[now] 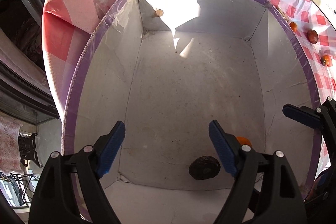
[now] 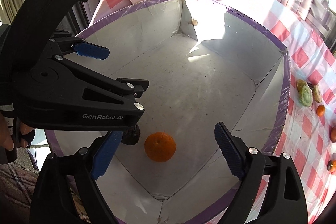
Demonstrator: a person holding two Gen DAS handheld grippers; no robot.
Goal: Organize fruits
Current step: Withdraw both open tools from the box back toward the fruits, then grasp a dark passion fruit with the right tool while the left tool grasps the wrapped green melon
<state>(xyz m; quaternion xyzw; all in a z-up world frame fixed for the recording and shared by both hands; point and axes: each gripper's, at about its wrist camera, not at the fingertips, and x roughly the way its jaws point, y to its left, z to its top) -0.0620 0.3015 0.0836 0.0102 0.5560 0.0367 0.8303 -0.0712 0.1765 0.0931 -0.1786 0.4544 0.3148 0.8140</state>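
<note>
- Both claws stood wide, holding nothing: left gripper [image 1: 167,149], right gripper [image 2: 168,150].
- Orange [image 2: 160,146] lay loose between right jaws (could roll).
- Dark fruit [image 1: 204,167] below left claw risked knocks.

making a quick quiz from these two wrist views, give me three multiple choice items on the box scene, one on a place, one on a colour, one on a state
1. Where does the orange fruit lie?
A. on the floor of the box, near its close corner
B. on the checked cloth outside the box
C. between closed pads

2. What colour is the tape along the box rim?
A. green
B. purple
C. yellow

3. How does the right gripper stand?
A. shut on the orange fruit
B. shut with nothing in it
C. open, pads clear of the fruit

Answers:
1 A, the fruit rests on the grey box floor beside a dark fruit.
2 B, the rim shows purple all round in both views.
3 C, a gap shows on each side of the fruit.
</note>
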